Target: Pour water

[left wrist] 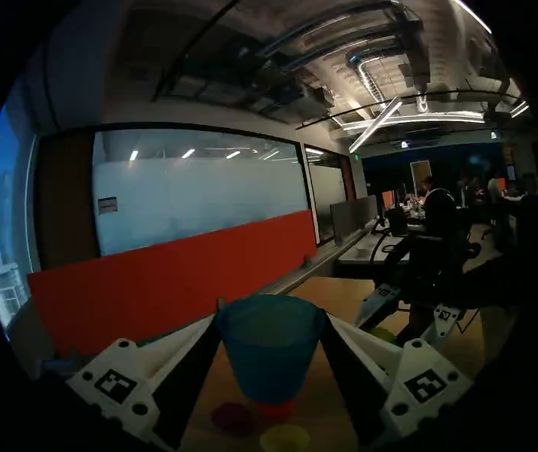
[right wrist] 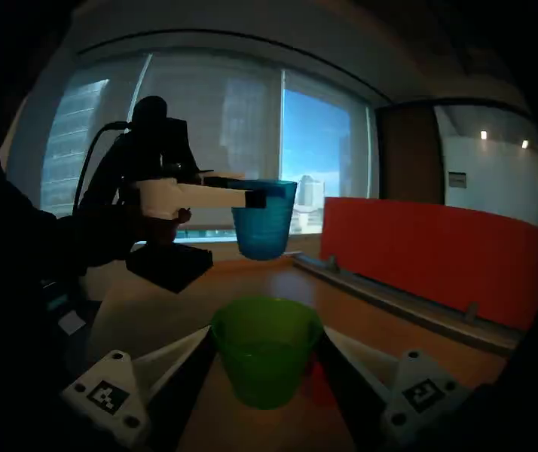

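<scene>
Lower centre of each view: left claw (left wrist: 272,319) closed on a blue cup (left wrist: 271,355), right claw (right wrist: 266,333) on a green cup (right wrist: 265,367). Likely light, thin-walled, crushable; hold mid-wall gently.

**Open-plan office, city outside**

Ceiling ducts (left wrist: 367,75) are running exposed overhead, with strip lights (left wrist: 378,124) glowing beneath them. A frosted glass wall (left wrist: 194,188) is closing off a side room. An orange divider (left wrist: 178,279) is running along the far edge of a wooden worktop (right wrist: 344,313). Farther back, a person (left wrist: 438,207) is sitting among desks (left wrist: 371,252). Tall windows (right wrist: 318,143) are showing towers (right wrist: 69,143) and blue sky outside.
</scene>
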The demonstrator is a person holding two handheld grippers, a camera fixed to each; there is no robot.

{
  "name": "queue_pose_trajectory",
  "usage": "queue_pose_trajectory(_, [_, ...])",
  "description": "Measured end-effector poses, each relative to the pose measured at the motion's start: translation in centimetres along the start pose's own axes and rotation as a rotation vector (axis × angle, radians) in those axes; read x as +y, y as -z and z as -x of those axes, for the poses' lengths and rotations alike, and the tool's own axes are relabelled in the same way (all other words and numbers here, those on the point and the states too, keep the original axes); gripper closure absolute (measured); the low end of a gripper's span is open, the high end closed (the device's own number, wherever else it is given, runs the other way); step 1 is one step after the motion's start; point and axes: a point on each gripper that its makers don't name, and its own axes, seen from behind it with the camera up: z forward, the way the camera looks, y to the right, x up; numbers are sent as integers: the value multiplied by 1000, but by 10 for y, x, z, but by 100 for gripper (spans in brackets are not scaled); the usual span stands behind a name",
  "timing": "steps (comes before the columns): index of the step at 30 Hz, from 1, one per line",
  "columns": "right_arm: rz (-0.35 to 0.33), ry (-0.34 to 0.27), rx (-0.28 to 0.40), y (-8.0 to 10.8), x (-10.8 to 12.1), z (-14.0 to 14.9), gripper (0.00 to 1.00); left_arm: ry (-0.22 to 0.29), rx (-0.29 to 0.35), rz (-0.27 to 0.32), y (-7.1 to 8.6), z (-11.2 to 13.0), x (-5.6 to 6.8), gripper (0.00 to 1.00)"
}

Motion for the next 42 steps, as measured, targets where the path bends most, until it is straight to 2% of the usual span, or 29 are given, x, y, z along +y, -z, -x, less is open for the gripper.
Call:
queue_pose_trajectory(6, [14,0,-47,9,5,13,10,9,-57,-12,5,30,-1,13])
queue_pose_trajectory(13, [23,-12,-100,15,11,30,10,45,-104,4,11,64,11,13])
queue_pose_trajectory(27, [31,-26,-163,24,15,54,10,100,-138,35,14,97,28,12])
queue_pose_trajectory(36, [40,-43,-216,30,21,77,10,84,-186,85,14,128,54,13])
queue_pose_trajectory(42, [39,-54,-250,31,21,91,10,85,-205,148,12,143,80,12])
